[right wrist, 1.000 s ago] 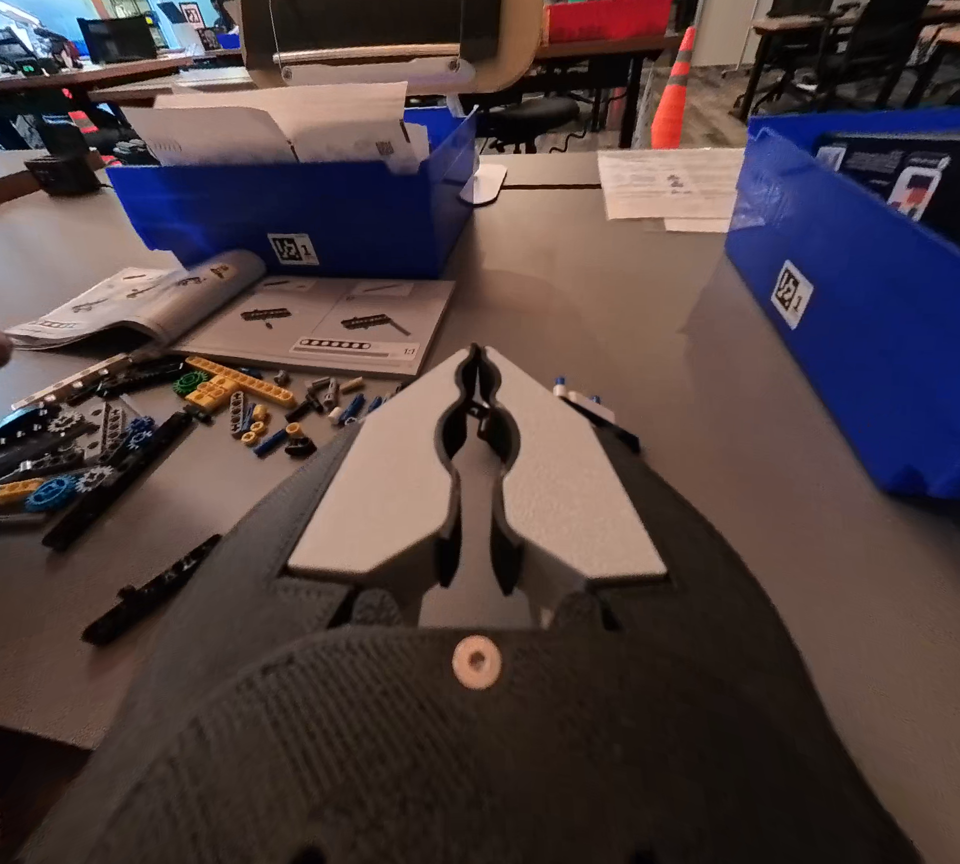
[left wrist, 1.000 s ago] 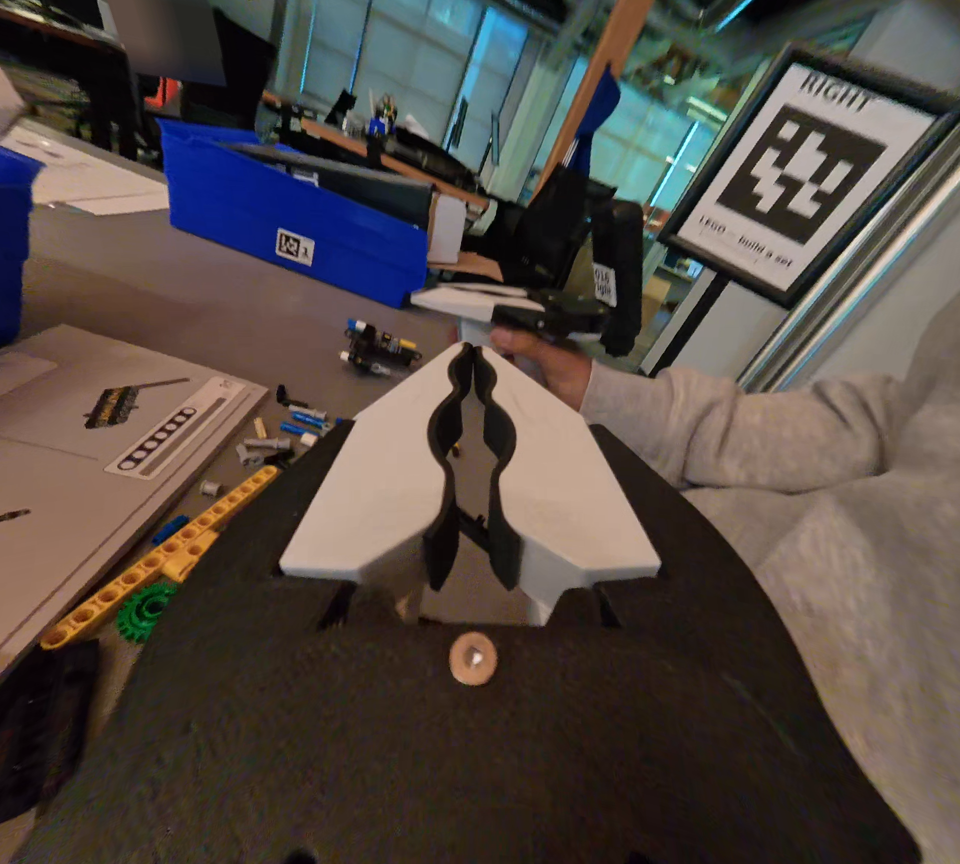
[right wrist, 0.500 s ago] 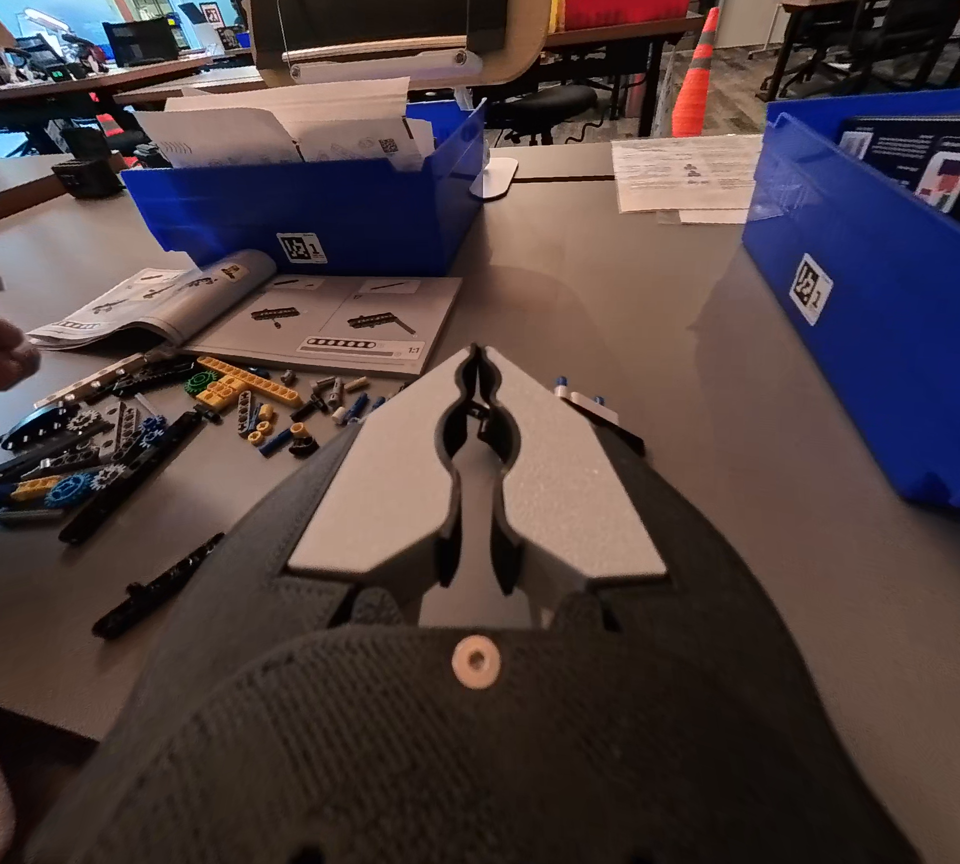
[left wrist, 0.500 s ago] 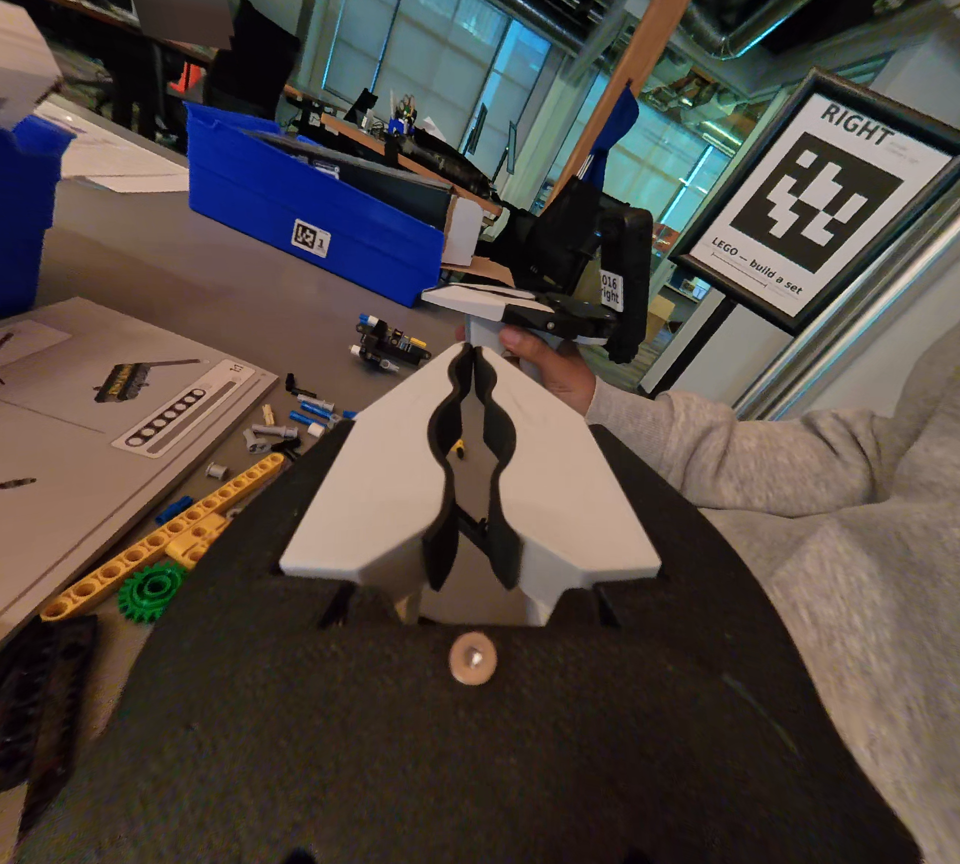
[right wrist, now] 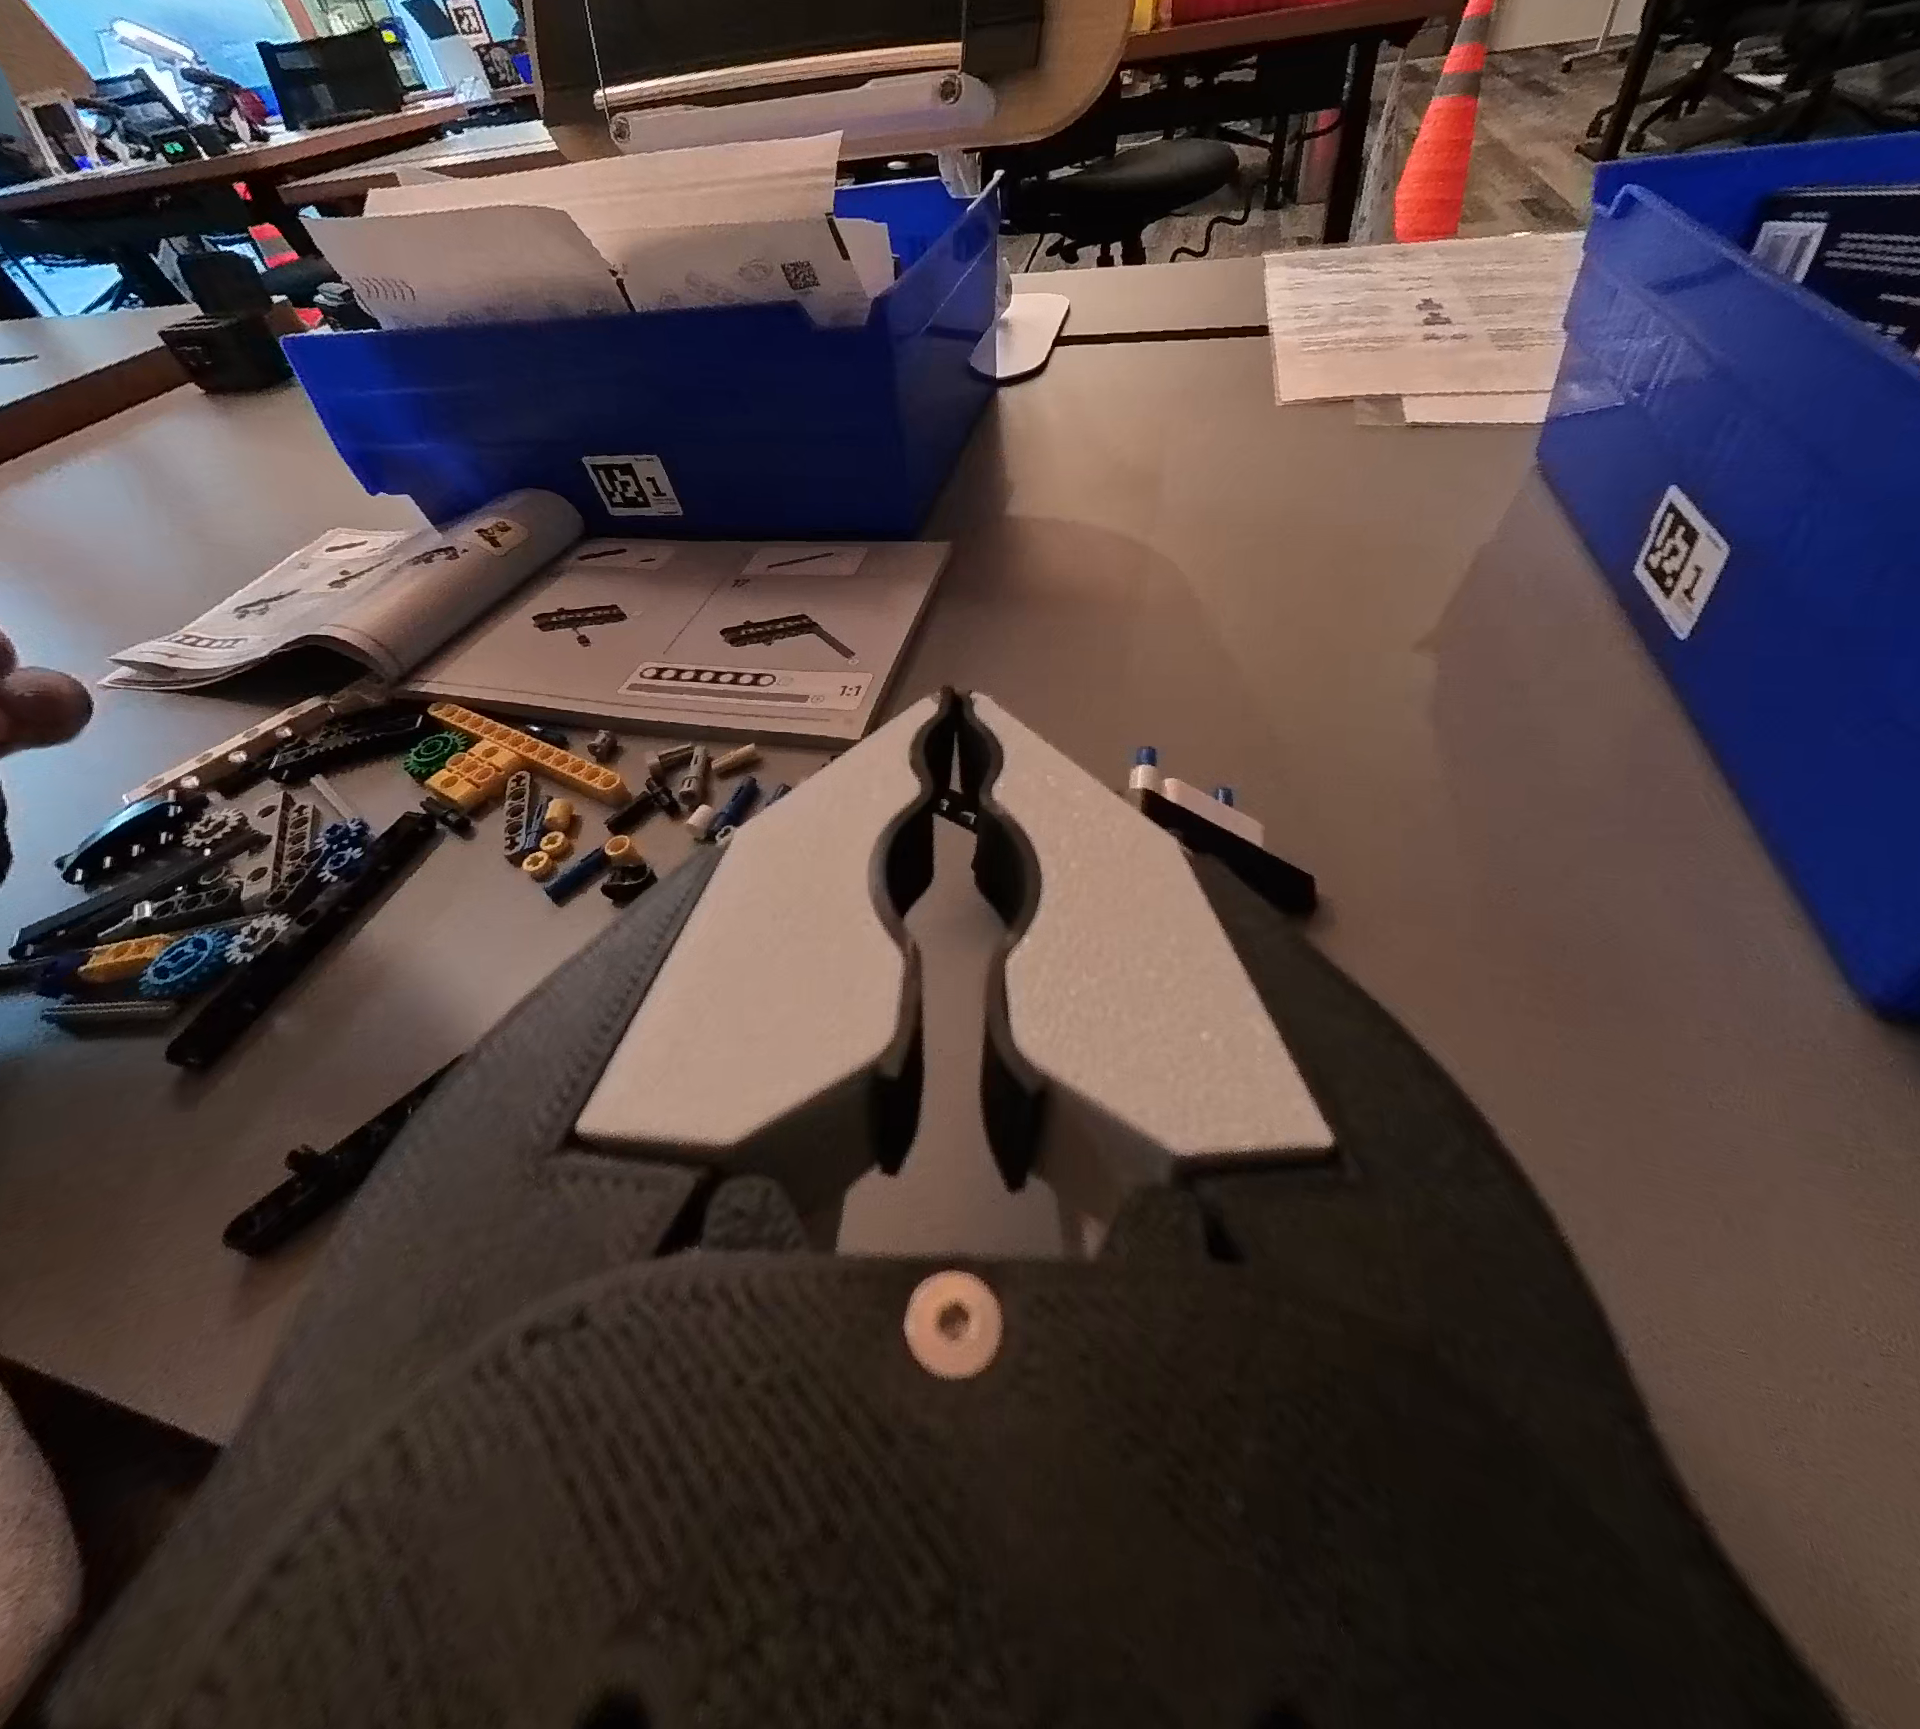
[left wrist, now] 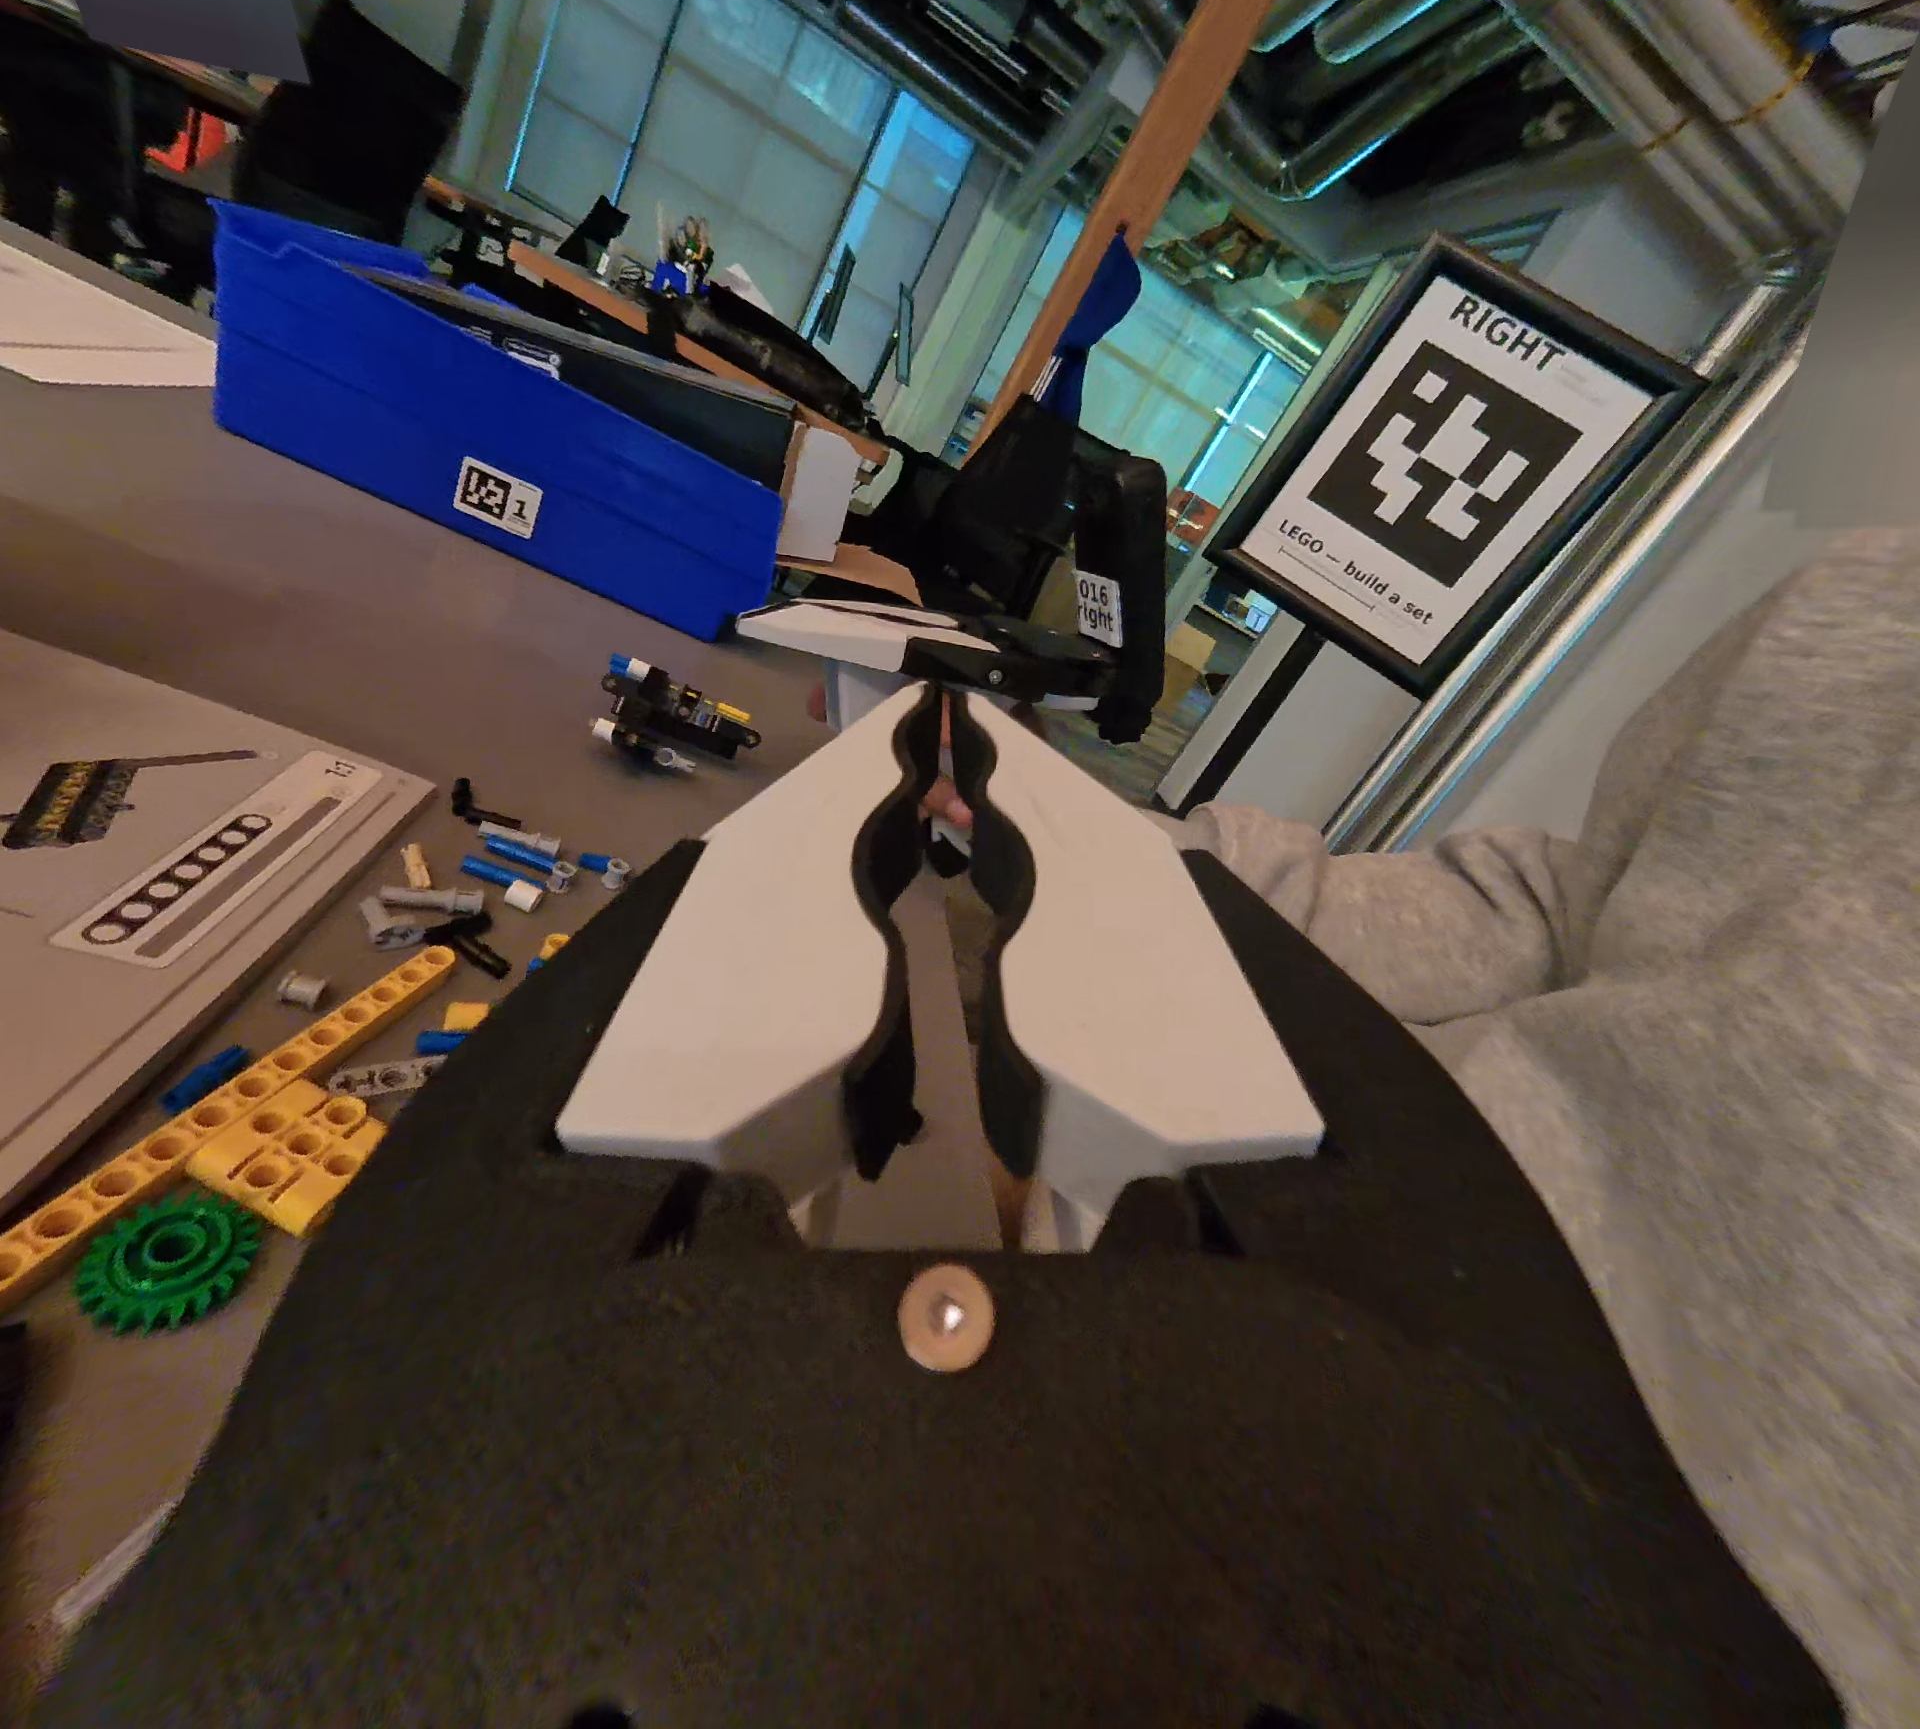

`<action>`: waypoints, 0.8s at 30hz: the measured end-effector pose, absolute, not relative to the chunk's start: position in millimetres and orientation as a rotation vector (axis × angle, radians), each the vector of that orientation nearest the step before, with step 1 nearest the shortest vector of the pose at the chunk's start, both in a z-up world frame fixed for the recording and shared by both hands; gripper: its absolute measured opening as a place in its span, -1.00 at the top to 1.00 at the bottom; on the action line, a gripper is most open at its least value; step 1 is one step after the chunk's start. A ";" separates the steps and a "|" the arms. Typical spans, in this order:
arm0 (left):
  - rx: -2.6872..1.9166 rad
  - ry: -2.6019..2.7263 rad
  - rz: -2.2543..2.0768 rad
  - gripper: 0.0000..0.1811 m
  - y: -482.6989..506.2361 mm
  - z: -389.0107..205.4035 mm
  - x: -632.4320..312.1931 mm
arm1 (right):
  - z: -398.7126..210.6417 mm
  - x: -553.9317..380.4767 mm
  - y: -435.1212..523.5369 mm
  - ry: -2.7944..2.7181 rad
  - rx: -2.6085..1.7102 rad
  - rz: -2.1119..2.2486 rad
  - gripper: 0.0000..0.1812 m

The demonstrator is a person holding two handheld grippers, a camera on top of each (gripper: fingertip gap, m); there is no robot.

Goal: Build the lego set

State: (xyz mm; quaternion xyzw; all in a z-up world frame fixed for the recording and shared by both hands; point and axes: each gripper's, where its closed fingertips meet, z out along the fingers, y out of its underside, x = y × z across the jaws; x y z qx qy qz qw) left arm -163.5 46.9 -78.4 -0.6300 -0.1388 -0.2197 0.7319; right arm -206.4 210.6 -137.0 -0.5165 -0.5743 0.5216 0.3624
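Observation:
Loose lego parts lie on the grey table: a yellow beam point(left wrist: 239, 1097), a green gear point(left wrist: 166, 1258), blue and grey pins point(left wrist: 499, 869), and a pile of black beams and gears point(right wrist: 208, 900). A small black assembly with blue and white pins point(left wrist: 675, 718) stands alone; in the right wrist view it point(right wrist: 1216, 832) lies just right of my fingers. My left gripper point(left wrist: 940, 703) is shut and empty above the parts. My right gripper point(right wrist: 961, 703) is shut, held above the table; it also shows in the left wrist view point(left wrist: 935, 640).
An open instruction booklet point(right wrist: 665, 630) lies behind the parts. One blue bin point(right wrist: 665, 401) stands behind it, another point(right wrist: 1766, 640) at the right. A framed sign point(left wrist: 1455, 474) stands off the table. A grey sleeve point(left wrist: 1558, 952) and a hand point(right wrist: 31, 703) are near. Across from one pair of fingers to the other is roughly 20 centimetres. About 15 centimetres separates my left fingertips from the yellow beam point(left wrist: 239, 1097). The right camera catches it too, in the right wrist view point(right wrist: 510, 741).
Both grippers stay shut. The left view has shifted slightly, with the sign now lower and more to the left. A hand has come in at the right view's left edge.

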 end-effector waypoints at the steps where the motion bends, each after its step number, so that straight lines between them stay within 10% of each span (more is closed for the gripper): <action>1: -1.387 -0.308 -0.492 1.00 47.1 -78.9 -163.4 | -137.2 -206.4 210.1 -1.482 -1.329 1.343 1.00; 24: -1.393 -0.352 -0.507 1.00 47.0 -83.8 -168.7 | -141.2 -208.0 205.3 -1.529 -1.325 1.330 1.00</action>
